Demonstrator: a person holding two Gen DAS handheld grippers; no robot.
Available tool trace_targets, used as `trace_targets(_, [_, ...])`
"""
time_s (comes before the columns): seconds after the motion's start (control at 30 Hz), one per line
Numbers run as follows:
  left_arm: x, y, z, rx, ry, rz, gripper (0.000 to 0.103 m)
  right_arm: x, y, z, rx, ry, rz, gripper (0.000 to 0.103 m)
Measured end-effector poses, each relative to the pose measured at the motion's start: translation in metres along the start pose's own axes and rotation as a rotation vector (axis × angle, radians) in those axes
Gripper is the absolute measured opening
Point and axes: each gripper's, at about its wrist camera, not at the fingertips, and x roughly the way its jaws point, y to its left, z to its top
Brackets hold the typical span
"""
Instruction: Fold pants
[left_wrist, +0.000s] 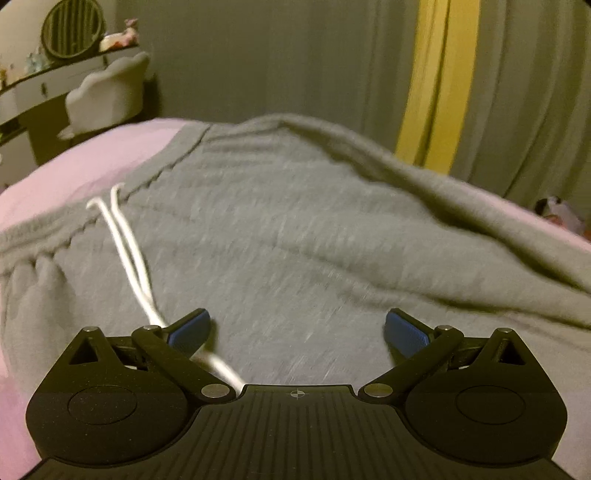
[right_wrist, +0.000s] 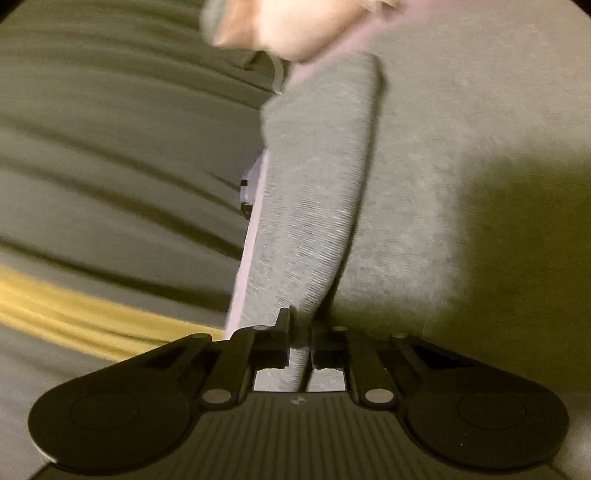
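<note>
- Ahead of the left gripper: grey pants spread on pink bedding, white drawstring running back past its left pad.
- Left jaws wide apart, nothing between.
- Right gripper clamped on a fold of pants fabric.
- Beyond: grey curtain with a yellow stripe.

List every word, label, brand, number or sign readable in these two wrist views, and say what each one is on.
None can be read.
Small crosshair mark, not text, on the left gripper body.
Faint pale mark on the right gripper body: too blurred to read.
Grey pants, white drawstring, pink bedsheet and curtains: no print visible.
Items on the dresser: too small to show any writing.
</note>
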Motion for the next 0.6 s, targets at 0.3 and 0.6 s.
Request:
trace_targets(0.3, [0.04,0.005,0.119,-0.168,-0.056,-0.137,0.103,0.016,0.01,0.012,-0.081,0.032,0.003,0.009])
trace_targets(0.6, [0.152,0.007,0.181,-0.332,0.166,-0.187,0.072,0.014,0.001,0.013,-0.022,0.071,0.034,0.009])
